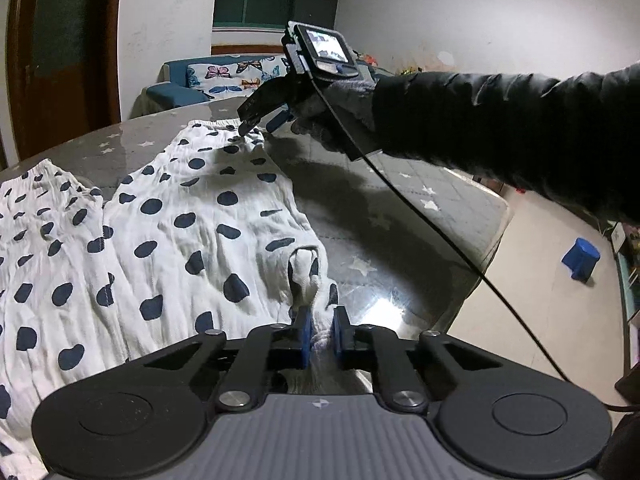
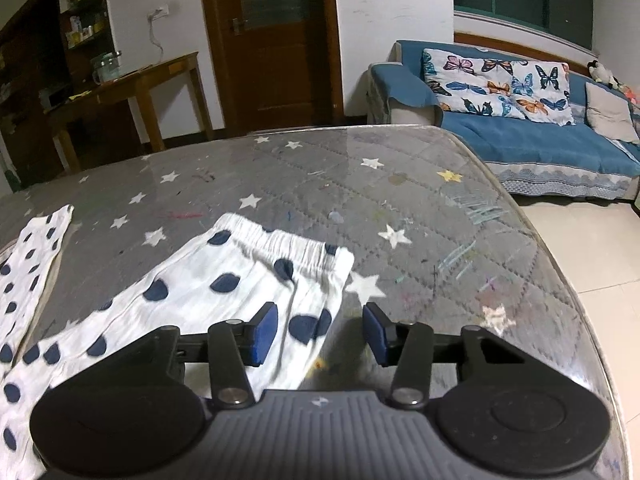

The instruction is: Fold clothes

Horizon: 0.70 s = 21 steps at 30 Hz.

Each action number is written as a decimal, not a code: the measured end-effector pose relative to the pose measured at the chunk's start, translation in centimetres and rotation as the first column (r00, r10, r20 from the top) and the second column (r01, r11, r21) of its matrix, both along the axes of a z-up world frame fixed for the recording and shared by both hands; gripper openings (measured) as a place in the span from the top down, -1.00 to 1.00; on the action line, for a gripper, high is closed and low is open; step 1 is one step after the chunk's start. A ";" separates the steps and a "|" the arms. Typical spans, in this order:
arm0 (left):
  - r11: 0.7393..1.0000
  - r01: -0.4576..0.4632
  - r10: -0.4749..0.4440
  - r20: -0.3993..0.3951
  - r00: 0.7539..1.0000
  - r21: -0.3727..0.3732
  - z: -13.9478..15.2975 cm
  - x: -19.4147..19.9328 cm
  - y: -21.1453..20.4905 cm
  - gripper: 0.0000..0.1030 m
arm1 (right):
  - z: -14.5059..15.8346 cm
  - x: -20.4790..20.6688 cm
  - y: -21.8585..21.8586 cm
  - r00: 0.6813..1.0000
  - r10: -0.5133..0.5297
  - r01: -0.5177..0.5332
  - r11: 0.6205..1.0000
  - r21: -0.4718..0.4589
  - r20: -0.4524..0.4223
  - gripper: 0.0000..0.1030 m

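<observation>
While the spotted trousers (image 1: 168, 216) lie spread on the star-patterned counter (image 2: 360, 208), I pinch a bunched corner at six o'clock in my left gripper (image 1: 320, 334), clenched tight on the cloth. My right gripper (image 2: 320, 334) stands half open, the hem's edge between its pads (image 2: 266, 332), apparently ungripped. To fold cleanly, I judge both corners should be held firmly and lifted together.
</observation>
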State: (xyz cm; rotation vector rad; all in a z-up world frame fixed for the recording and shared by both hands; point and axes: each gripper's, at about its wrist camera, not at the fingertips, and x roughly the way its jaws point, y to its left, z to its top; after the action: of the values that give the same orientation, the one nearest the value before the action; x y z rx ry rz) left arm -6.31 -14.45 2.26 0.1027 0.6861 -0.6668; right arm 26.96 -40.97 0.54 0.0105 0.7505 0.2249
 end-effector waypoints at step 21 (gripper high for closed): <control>0.993 -0.039 0.035 -0.040 0.999 -0.109 1.1 1.0 1.9 0.77 | 0.2 1.8 1.2 1.000 0.014 -0.014 1.000 -0.013 -0.009 0.65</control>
State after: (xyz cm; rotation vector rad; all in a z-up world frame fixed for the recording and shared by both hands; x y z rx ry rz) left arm -5.32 -12.50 3.37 -0.0235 0.6848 -0.6710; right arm 28.73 -39.75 0.74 -0.0065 0.7610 0.2336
